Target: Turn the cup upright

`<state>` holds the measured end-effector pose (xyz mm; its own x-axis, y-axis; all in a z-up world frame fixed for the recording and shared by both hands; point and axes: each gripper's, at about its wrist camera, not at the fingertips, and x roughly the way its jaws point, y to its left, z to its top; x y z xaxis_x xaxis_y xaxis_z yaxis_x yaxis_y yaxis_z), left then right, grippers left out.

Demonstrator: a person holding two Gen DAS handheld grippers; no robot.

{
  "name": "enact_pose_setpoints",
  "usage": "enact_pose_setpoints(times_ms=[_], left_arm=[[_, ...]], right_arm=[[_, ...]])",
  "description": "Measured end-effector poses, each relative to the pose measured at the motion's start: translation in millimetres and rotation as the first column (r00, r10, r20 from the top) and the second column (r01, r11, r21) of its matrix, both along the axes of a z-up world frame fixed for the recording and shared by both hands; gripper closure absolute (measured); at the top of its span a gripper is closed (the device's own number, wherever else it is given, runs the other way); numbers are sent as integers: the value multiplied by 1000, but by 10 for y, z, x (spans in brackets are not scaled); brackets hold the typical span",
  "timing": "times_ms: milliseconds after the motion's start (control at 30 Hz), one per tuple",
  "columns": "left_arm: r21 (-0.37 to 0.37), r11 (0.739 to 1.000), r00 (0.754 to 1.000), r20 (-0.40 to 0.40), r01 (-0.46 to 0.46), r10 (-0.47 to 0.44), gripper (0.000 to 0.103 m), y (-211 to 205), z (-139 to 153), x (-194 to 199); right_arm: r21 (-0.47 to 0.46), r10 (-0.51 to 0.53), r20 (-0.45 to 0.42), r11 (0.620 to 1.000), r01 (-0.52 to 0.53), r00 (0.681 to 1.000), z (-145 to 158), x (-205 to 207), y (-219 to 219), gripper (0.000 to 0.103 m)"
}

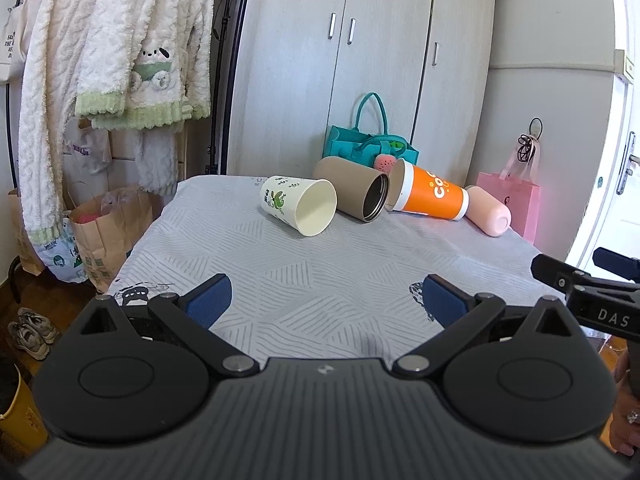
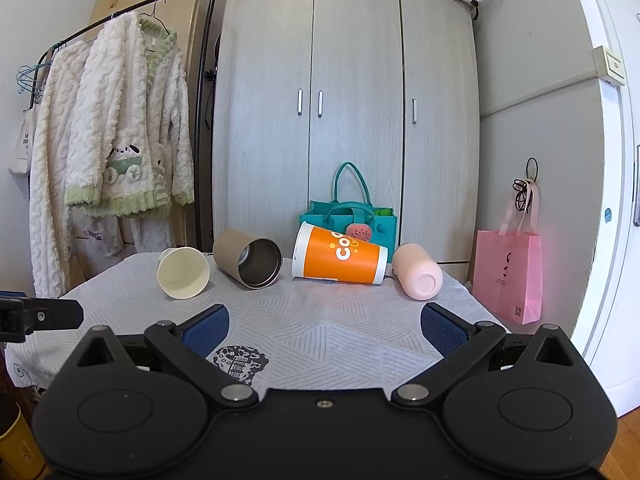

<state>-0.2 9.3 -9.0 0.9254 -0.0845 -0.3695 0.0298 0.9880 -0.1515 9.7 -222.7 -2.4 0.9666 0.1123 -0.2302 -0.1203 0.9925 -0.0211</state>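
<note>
Several cups lie on their sides at the far end of a cloth-covered table (image 1: 304, 280) (image 2: 320, 328): a white paper cup with green print (image 1: 298, 205) (image 2: 183, 272), a tan metal-lined tumbler (image 1: 352, 188) (image 2: 248, 258), an orange and white cup (image 1: 430, 195) (image 2: 340, 255), and a pink cup (image 1: 490, 210) (image 2: 418, 271). My left gripper (image 1: 326, 298) is open and empty over the near table edge. My right gripper (image 2: 324, 322) is open and empty, also near the front edge. Both are well short of the cups.
A teal bag (image 1: 370, 148) (image 2: 352, 220) stands behind the cups before a grey wardrobe (image 2: 344, 120). A pink bag (image 2: 508, 276) hangs at right. A clothes rack with fleece robes (image 1: 120, 60) and paper bags (image 1: 108, 232) stand left of the table.
</note>
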Motion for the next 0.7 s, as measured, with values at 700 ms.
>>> enact_pose_setpoints(times_ms=[700], left_arm=[[113,992,997,45,61,-66,0,151,166,110]], right_arm=[[13,34,-14,999,-34,999,39,80,-28,0]])
